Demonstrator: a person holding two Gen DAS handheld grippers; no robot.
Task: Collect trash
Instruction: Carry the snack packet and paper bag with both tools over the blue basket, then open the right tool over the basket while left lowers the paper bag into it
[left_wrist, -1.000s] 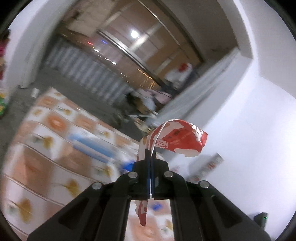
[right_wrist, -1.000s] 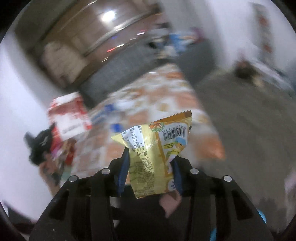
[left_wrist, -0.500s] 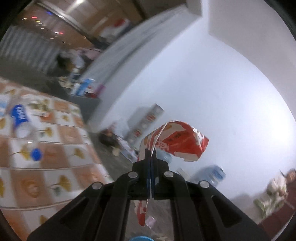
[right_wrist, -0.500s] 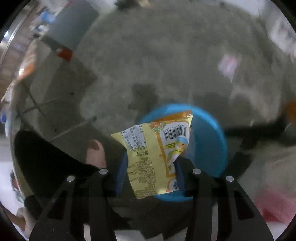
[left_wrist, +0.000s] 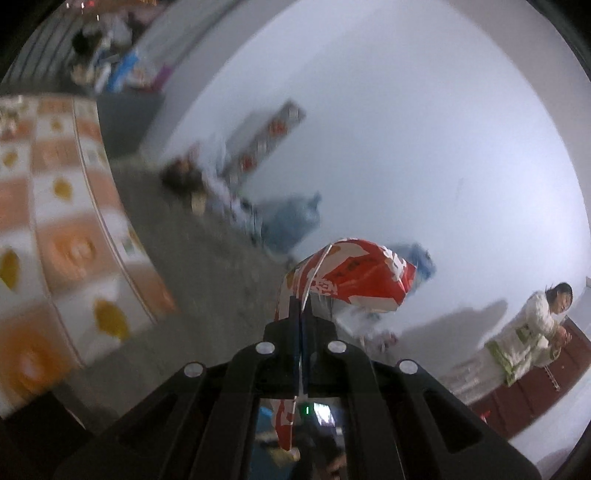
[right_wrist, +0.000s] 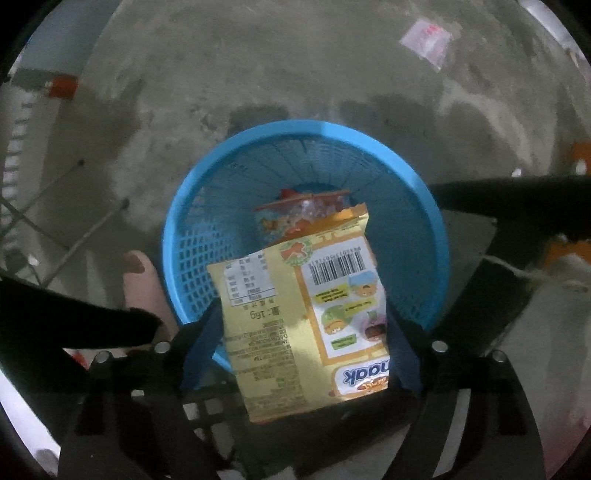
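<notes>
My left gripper (left_wrist: 301, 314) is shut on a crumpled red and white paper wrapper (left_wrist: 351, 277) and holds it in the air, with a white wall behind. My right gripper (right_wrist: 303, 328) points down over a round blue mesh basket (right_wrist: 236, 177) on the concrete floor. A yellow snack packet (right_wrist: 295, 317) sits between its fingers, which stand wide apart beside the packet. Another clear snack wrapper (right_wrist: 299, 214) lies inside the basket.
A table with an orange and white patterned cloth (left_wrist: 55, 229) is at the left of the left wrist view. A person in white (left_wrist: 532, 332) stands far right. A bare foot (right_wrist: 142, 284) is beside the basket. A pink paper scrap (right_wrist: 426, 38) lies on the floor.
Both grippers swung from the table toward the floor. The right one now hangs closer over the blue basket, its fingers spread wider around the yellow packet. The left still grips the red wrapper.
</notes>
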